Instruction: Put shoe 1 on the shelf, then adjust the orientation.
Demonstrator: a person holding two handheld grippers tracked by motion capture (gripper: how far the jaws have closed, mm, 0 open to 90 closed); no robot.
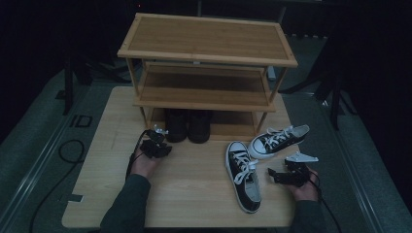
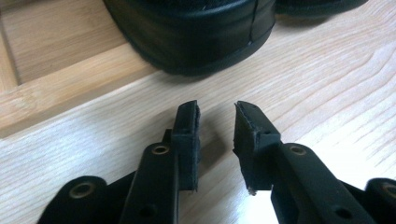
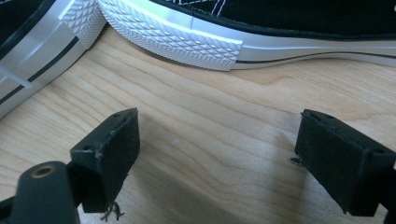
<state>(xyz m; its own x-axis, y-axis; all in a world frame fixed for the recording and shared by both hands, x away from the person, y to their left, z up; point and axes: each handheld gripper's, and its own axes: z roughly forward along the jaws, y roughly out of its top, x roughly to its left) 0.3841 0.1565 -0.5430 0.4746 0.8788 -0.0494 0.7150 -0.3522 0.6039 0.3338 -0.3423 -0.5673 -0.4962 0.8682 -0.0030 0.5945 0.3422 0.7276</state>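
A pair of black boots point(image 1: 188, 125) stands under the lowest shelf of a wooden shoe rack point(image 1: 206, 43). My left gripper point(image 1: 159, 136) is just left of and in front of them, open and holding nothing. In the left gripper view its jaws point(image 2: 215, 109) stand a little apart over bare wood, short of a black boot point(image 2: 196, 32). Two black-and-white sneakers lie on the table, one point(image 1: 244, 177) near the middle and one point(image 1: 278, 139) behind it. My right gripper point(image 1: 271, 174) is open beside the nearer sneaker. Its wide jaws point(image 3: 217, 126) face a white rubber sole point(image 3: 177, 37).
The light wooden table point(image 1: 194, 204) carries the rack at its back half. The rack's bottom rail point(image 2: 60, 88) runs to the left of the boot. A second sneaker's sole edge point(image 3: 37, 42) sits at the left of the right gripper view. Dark floor and cables surround the table.
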